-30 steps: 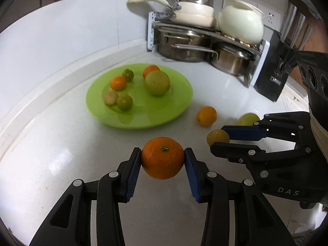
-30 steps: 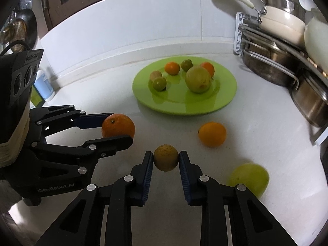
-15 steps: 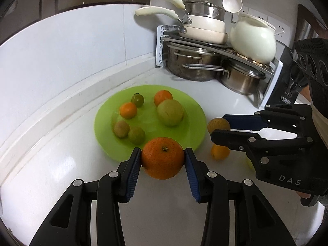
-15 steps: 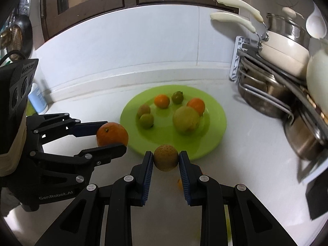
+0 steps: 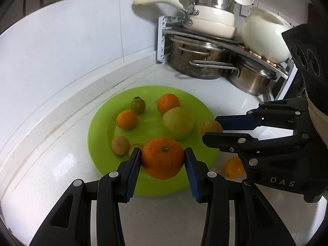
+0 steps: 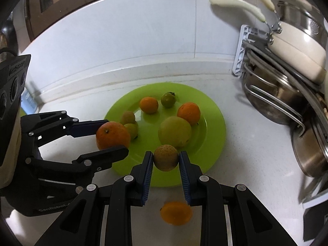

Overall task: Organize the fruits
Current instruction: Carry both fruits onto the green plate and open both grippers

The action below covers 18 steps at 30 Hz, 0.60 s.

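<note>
While both grippers hang over the green plate, the left gripper clamps the large orange between its pads at the plate's 6 o'clock rim; the right gripper clamps a small brownish-yellow fruit, likewise near 6 o'clock.

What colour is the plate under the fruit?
Bright lime green, plain with no pattern. The plate shows best in the right wrist view.

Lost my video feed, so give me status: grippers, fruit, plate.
Left gripper shut on large orange; right gripper shut on small brownish-yellow fruit. Both over round green plate. Six fruits already there; nothing blocking.
</note>
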Motion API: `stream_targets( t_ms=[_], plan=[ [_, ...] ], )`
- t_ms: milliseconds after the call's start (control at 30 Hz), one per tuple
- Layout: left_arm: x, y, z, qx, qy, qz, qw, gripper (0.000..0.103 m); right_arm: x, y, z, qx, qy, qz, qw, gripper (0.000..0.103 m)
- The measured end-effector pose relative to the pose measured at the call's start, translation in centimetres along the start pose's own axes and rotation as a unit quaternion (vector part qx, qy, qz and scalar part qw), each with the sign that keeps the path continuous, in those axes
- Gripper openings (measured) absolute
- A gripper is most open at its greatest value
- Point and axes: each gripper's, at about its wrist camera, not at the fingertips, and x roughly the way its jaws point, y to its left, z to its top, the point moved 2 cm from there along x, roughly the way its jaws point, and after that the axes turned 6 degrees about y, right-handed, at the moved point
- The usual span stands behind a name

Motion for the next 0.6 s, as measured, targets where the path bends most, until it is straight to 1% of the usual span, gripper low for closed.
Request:
stream_targets(
  t_ms=[267, 400, 600],
  plan=[
    [1.0, 0.2, 0.1, 0.006, 0.010, 0.004, 0.9999, 0.042, 1.2, -0.1, 0.3, -0.017, 0.019, -0.004, 1.000, 0.027],
    [1.1, 0.7, 0.2, -0.002, 0.012, 0.006, 0.9999, 0.042, 1.5, -0.3, 0.4, -0.012, 0.024, 0.003, 1.000, 0.027],
    [-0.2, 1.1, 0.2, -0.008, -0.007, 0.018, 0.9998, 0.045, 1.3, -0.2, 0.2, -0.006, 0.023, 0.008, 1.000, 0.028]
  ],
)
